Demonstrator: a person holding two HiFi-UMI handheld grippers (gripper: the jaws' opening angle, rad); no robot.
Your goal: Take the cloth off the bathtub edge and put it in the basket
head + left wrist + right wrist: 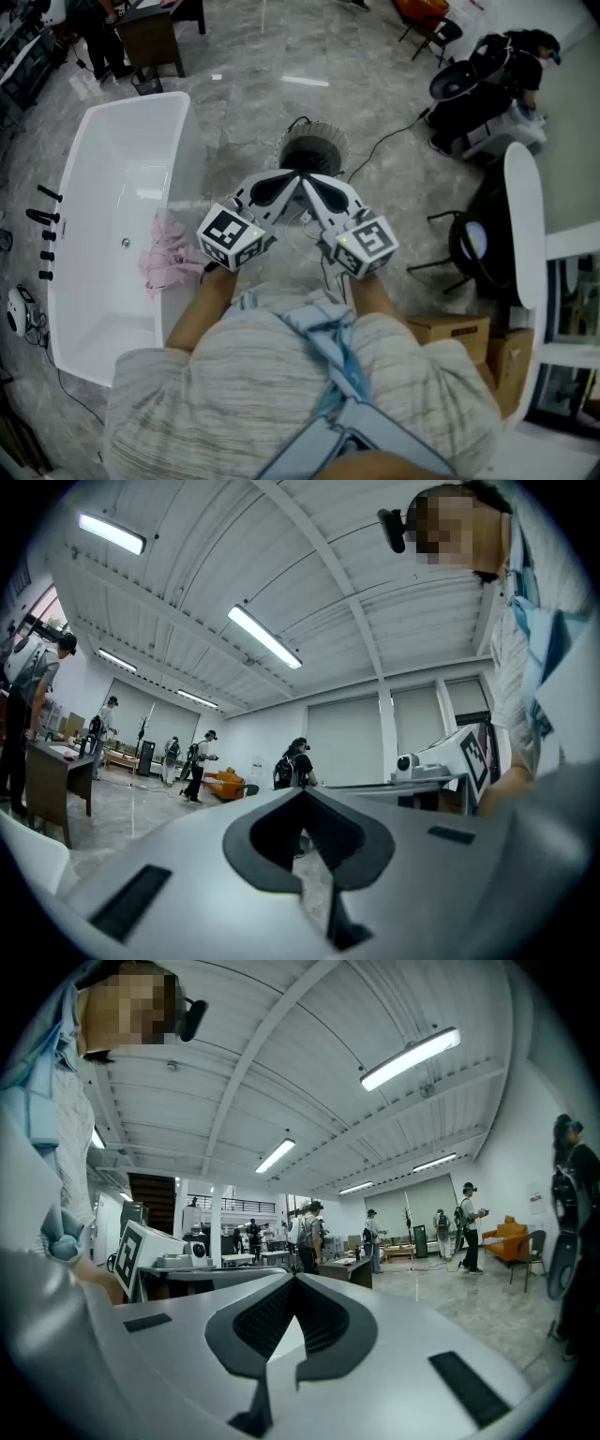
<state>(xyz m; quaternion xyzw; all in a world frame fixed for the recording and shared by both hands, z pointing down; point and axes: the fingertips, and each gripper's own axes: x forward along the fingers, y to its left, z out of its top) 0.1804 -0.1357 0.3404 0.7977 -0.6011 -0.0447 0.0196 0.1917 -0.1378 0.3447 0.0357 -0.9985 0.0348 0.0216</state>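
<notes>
A pink cloth (167,255) lies crumpled over the right edge of the white bathtub (112,169) in the head view. A round dark basket (313,148) stands on the floor just beyond my grippers. I hold both grippers level in front of my chest, with their tips side by side above the near rim of the basket. My left gripper (292,180) is shut and holds nothing, to the right of the cloth and apart from it. My right gripper (308,181) is also shut and holds nothing. The left gripper (305,795) and the right gripper (293,1280) look out across the room.
A black cable (389,141) runs over the marble floor from the basket toward dark equipment (478,89) at the far right. A white round table (525,225), a black stool (464,246) and cardboard boxes (450,330) stand to the right. Black fittings (45,234) line the tub's left side.
</notes>
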